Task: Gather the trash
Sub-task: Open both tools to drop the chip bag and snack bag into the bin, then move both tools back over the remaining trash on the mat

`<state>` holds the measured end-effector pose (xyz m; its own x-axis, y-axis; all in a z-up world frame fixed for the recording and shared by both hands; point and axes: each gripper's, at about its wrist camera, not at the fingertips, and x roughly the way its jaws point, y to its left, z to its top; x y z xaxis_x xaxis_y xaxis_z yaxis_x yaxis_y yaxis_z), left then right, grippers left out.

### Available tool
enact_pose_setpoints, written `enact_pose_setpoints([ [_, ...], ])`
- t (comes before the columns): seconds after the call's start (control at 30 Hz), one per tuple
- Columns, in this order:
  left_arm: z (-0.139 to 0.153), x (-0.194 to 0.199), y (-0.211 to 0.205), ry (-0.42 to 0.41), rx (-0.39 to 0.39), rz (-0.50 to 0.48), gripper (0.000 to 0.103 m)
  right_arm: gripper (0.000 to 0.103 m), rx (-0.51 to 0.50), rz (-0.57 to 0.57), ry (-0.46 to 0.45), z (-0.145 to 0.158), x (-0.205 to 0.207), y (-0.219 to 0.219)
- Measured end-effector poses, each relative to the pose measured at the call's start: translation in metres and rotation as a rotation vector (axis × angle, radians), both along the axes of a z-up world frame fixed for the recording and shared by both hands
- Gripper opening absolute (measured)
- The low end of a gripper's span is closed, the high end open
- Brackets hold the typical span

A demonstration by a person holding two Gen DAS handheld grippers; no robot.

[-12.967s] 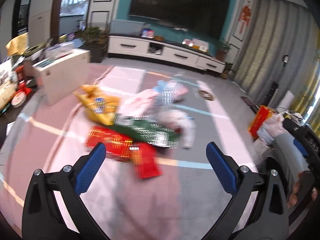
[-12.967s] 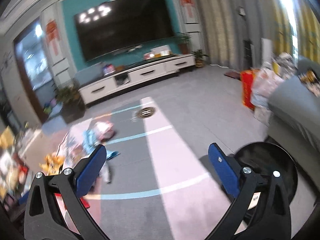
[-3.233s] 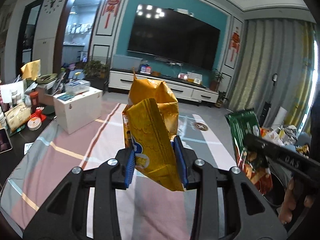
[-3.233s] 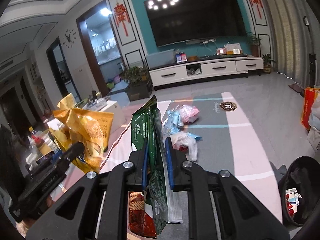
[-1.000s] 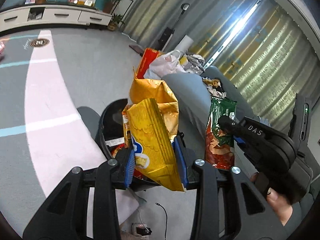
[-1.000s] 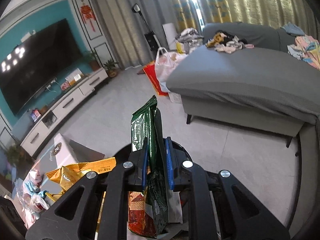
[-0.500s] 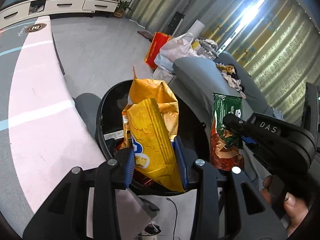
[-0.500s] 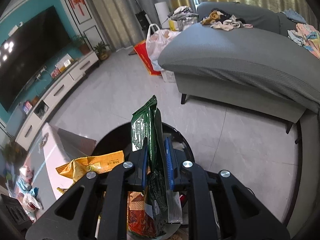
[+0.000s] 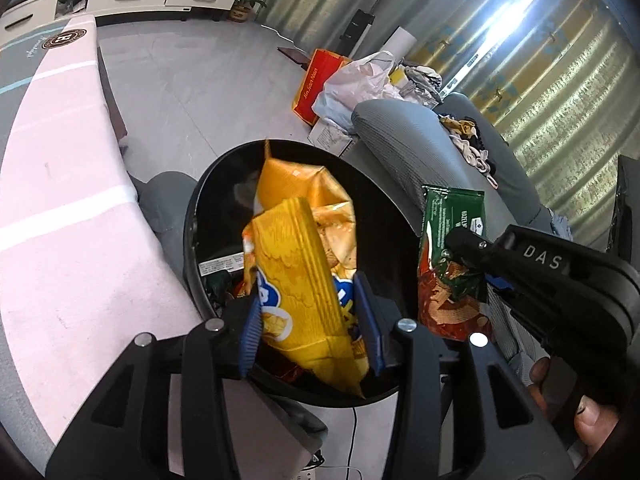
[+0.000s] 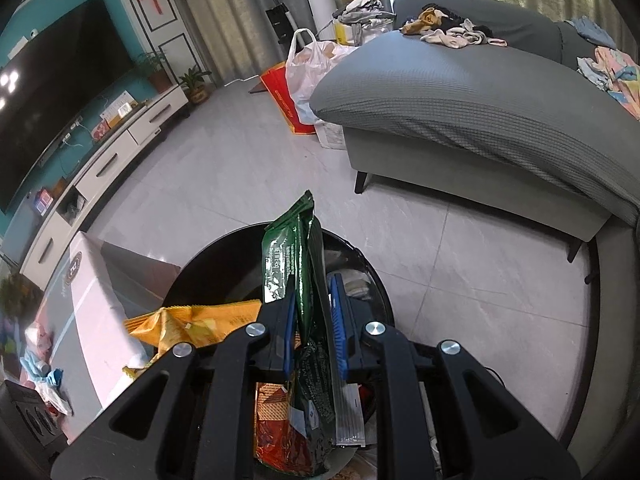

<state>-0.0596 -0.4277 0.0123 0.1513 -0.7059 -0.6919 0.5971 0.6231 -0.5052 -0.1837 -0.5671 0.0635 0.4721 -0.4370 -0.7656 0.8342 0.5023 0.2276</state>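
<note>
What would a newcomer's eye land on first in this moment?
The yellow bag clamped in the left tool, hanging over the open black bin. Beside it, the right tool pinches a green bag above the same bin. Behind them sits a grey sofa strewn with clothes.

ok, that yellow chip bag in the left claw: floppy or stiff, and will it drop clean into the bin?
The yellow chip bag looks crumpled and creased where the left claw pinches it, so probably floppy film. It seems empty or nearly so, likely very light. On release it may flutter rather than fall straight, though the black bin sits directly beneath.
</note>
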Motion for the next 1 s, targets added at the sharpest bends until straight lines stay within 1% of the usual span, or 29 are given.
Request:
enact_pose_setpoints([
  [0.03, 0.0, 0.0, 0.001, 0.003, -0.008, 0.002, 0.043, 0.017, -0.004, 0.002, 0.006, 0.0, 0.0, 0.0],
  [0.13, 0.004, 0.0, 0.006, -0.006, -0.031, 0.009, 0.054, 0.02, -0.015, -0.003, 0.02, 0.001, 0.002, 0.002],
  [0.17, 0.006, -0.001, 0.007, -0.014, -0.039, 0.011, 0.062, 0.027, -0.021, -0.004, 0.026, 0.002, 0.002, 0.003],
  [0.2, 0.009, -0.002, 0.009, -0.02, -0.045, 0.013, 0.072, 0.038, -0.029, -0.008, 0.031, 0.003, 0.002, 0.004],
  [0.23, 0.012, -0.003, 0.012, -0.031, -0.052, 0.019, 0.077, 0.044, -0.04, -0.016, 0.033, 0.005, 0.001, 0.005],
  [0.27, 0.014, -0.003, 0.016, -0.039, -0.057, 0.024, 0.081, 0.056, -0.052, -0.027, 0.031, 0.007, 0.0, 0.007],
  [0.3, 0.018, -0.003, 0.021, -0.05, -0.066, 0.031, 0.083, 0.062, -0.059, -0.034, 0.028, 0.008, -0.002, 0.008],
  [0.33, 0.021, -0.003, 0.026, -0.055, -0.071, 0.039, 0.085, 0.064, -0.066, -0.041, 0.022, 0.01, -0.003, 0.009],
  [0.37, 0.024, -0.003, 0.032, -0.057, -0.078, 0.049, 0.09, 0.066, -0.071, -0.043, 0.015, 0.013, -0.005, 0.01],
  [0.43, 0.033, -0.001, 0.047, -0.063, -0.109, 0.073, 0.092, 0.073, -0.083, -0.042, 0.006, 0.018, -0.005, 0.014],
  [0.47, 0.038, 0.0, 0.055, -0.068, -0.121, 0.087, 0.095, 0.077, -0.09, -0.04, 0.005, 0.019, -0.005, 0.016],
  [0.5, 0.043, 0.001, 0.065, -0.074, -0.133, 0.107, 0.098, 0.079, -0.101, -0.037, 0.006, 0.021, -0.005, 0.019],
  [0.57, 0.053, 0.004, 0.084, -0.092, -0.146, 0.149, 0.1, 0.08, -0.125, -0.027, 0.01, 0.027, -0.002, 0.025],
  [0.6, 0.057, 0.005, 0.091, -0.103, -0.148, 0.166, 0.1, 0.082, -0.132, -0.023, 0.012, 0.029, 0.0, 0.028],
  [0.73, 0.077, 0.014, 0.147, -0.159, -0.136, 0.283, 0.1, 0.087, -0.178, 0.006, 0.012, 0.04, 0.009, 0.043],
  [0.77, 0.081, 0.017, 0.163, -0.17, -0.134, 0.314, 0.1, 0.089, -0.19, 0.016, 0.008, 0.043, 0.013, 0.049],
  [0.9, 0.096, 0.025, 0.243, -0.201, -0.113, 0.489, 0.1, 0.096, -0.224, 0.064, -0.021, 0.055, 0.024, 0.069],
  [1.0, 0.103, 0.028, 0.292, -0.217, -0.067, 0.578, 0.1, 0.097, -0.255, 0.129, -0.053, 0.065, 0.035, 0.091],
])
